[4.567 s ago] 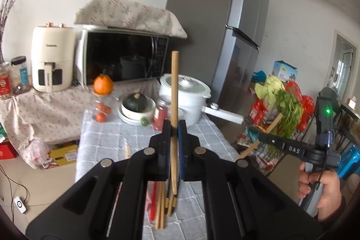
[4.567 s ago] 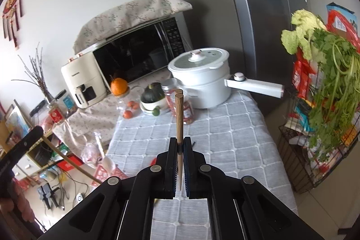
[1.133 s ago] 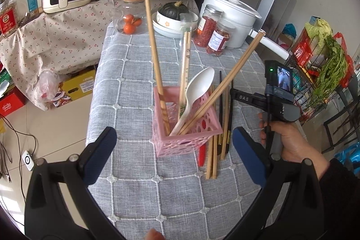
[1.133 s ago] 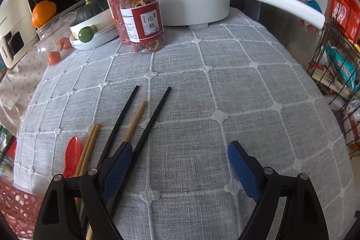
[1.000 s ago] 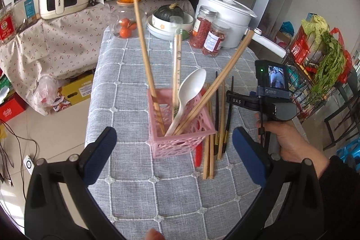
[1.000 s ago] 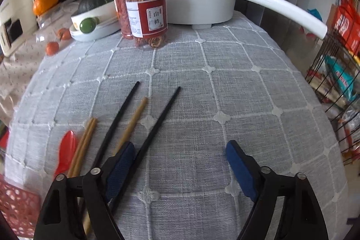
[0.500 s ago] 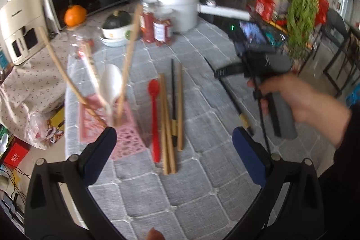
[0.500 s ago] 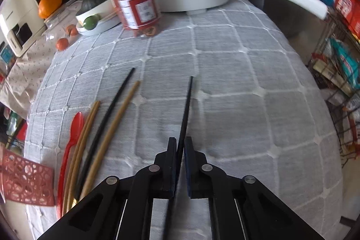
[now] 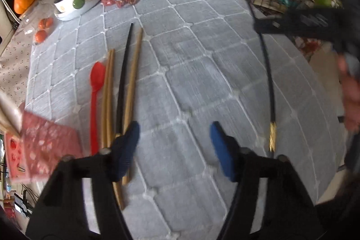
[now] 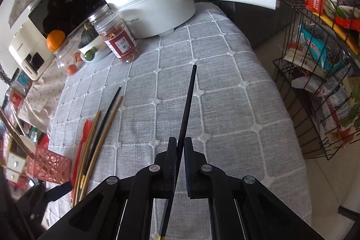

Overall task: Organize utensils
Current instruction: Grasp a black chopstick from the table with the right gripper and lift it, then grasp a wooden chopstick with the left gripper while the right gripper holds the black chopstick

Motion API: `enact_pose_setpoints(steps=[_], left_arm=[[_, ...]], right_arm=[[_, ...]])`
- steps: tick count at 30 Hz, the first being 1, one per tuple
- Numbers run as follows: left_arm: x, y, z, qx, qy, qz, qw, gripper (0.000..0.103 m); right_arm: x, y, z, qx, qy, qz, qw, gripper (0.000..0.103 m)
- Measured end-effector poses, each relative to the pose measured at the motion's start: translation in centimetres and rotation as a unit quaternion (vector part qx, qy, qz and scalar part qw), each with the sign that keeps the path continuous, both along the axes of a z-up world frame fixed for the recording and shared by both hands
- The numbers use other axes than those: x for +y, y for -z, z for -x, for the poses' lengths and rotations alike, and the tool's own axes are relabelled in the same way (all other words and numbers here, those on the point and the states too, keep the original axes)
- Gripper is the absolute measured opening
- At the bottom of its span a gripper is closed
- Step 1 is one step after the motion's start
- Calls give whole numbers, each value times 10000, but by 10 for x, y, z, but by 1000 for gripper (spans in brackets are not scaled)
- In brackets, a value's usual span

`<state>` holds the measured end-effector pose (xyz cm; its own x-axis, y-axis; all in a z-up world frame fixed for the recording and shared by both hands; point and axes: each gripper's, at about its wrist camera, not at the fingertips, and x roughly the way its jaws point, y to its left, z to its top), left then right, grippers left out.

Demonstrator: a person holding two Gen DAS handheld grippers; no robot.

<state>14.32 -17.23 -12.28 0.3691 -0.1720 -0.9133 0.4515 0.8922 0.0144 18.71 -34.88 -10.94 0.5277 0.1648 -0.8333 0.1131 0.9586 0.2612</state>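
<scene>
- Right gripper (image 10: 179, 147) has its fingers pinched on a black chopstick (image 10: 187, 102), lifted above the desk (image 10: 236, 105).
- Left gripper (image 9: 174, 145) is spread wide, gripping nothing, over loose chopsticks (image 9: 129, 91) and a red spoon (image 9: 95, 91).
- Pink basket (image 9: 42, 145) at left, blurred, seems to hold wooden sticks.

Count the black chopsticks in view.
2. One black chopstick is clamped in the right gripper; the other lies on the tablecloth among the wooden ones. More may hide in the pink basket.
</scene>
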Motion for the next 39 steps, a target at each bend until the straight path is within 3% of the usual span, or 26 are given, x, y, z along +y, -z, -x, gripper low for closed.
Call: enact_pose_setpoints(steps=[1, 3, 11, 13, 15, 21, 24, 31, 34, 36, 39], left_arm=[[-4, 4, -12, 80, -47, 78, 9999, 53], [-8, 10, -34, 191, -177, 222, 9994, 37], [-1, 14, -90, 14, -836, 115, 9964, 34], [0, 17, -97, 36, -862, 99, 9962, 31], [-3, 22, -101, 88, -792, 96, 9968, 22], [-4, 33, -108, 245, -803, 113, 9964, 16], [-4, 32, -104, 279, -788, 128, 9964, 8], [1, -1, -59, -73, -403, 461, 9981, 8], [5, -20, -39, -200, -266, 608, 9976, 8], [6, -29, -27, -314, -141, 649, 9973, 8], [9, -43, -13, -501, 53, 662, 9965, 8]], right_arm=[[-1, -1, 1, -16, -13, -26, 10000, 6], [-3, -1, 0, -30, -41, -72, 10000, 6], [-2, 6, -11, 25, -173, -198, 9997, 6], [-3, 7, -13, 25, -168, -246, 9996, 6], [-3, 9, -15, 36, -154, -354, 9992, 6], [-2, 9, -15, 34, -156, -398, 9991, 6], [-2, 7, -14, 8, -156, -418, 9990, 6], [-9, 10, -12, 53, 44, -404, 9992, 7], [-16, 17, -13, 126, 173, -470, 9987, 25], [-16, 22, -16, 177, 218, -446, 9986, 46], [-7, 30, -23, 267, 189, -240, 9992, 46]])
